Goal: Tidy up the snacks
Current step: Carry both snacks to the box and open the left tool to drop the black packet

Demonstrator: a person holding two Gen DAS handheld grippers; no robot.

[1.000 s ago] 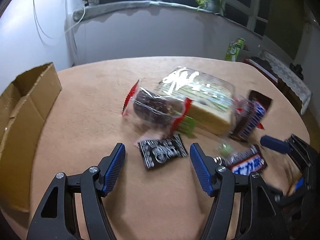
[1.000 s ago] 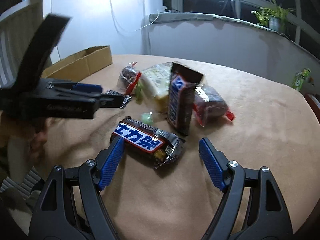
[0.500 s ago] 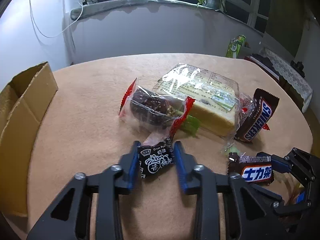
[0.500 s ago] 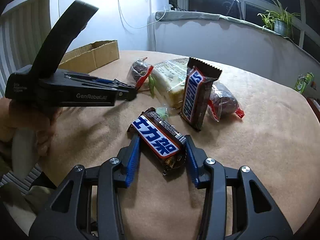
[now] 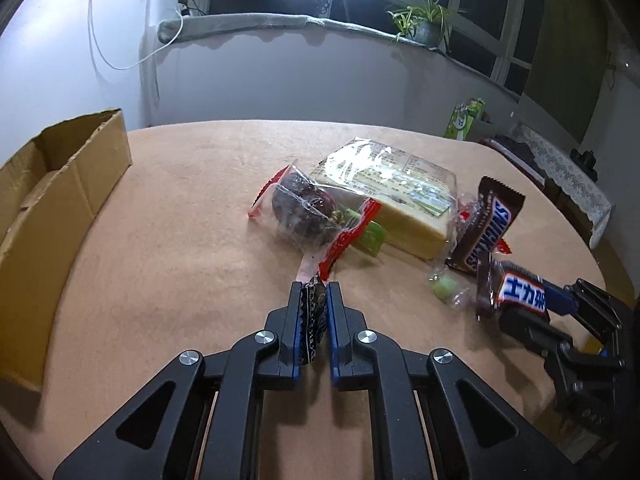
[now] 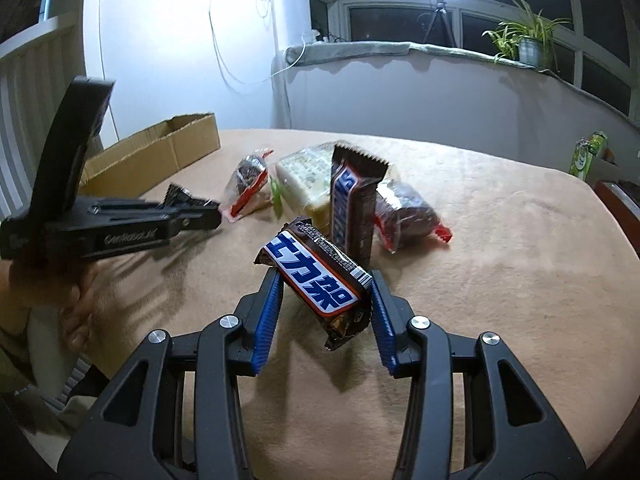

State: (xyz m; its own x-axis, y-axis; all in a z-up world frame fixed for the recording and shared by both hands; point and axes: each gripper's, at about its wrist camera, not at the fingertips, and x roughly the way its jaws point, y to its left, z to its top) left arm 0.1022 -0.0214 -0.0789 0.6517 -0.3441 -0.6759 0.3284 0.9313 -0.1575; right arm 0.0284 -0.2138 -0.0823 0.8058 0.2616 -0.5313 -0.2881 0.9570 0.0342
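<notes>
Lower centre of both views: my left gripper [image 5: 314, 312] pinches a thin black candy sachet [image 5: 311, 320]; my right gripper [image 6: 325, 312] clamps a Snickers bar [image 6: 316, 276] askew. Either may slip.

Both grippers [image 5: 314, 300] [image 6: 324, 280] clamped, jaws narrowed.

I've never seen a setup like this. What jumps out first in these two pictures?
Two black clamp-like grippers, each pinching a snack: the right gripper grips a Snickers bar with Chinese lettering, the left gripper a small black sachet. Behind them a heap of snacks lies mid-table, around a wrapped sandwich. An open cardboard box sits at the table's left edge.
</notes>
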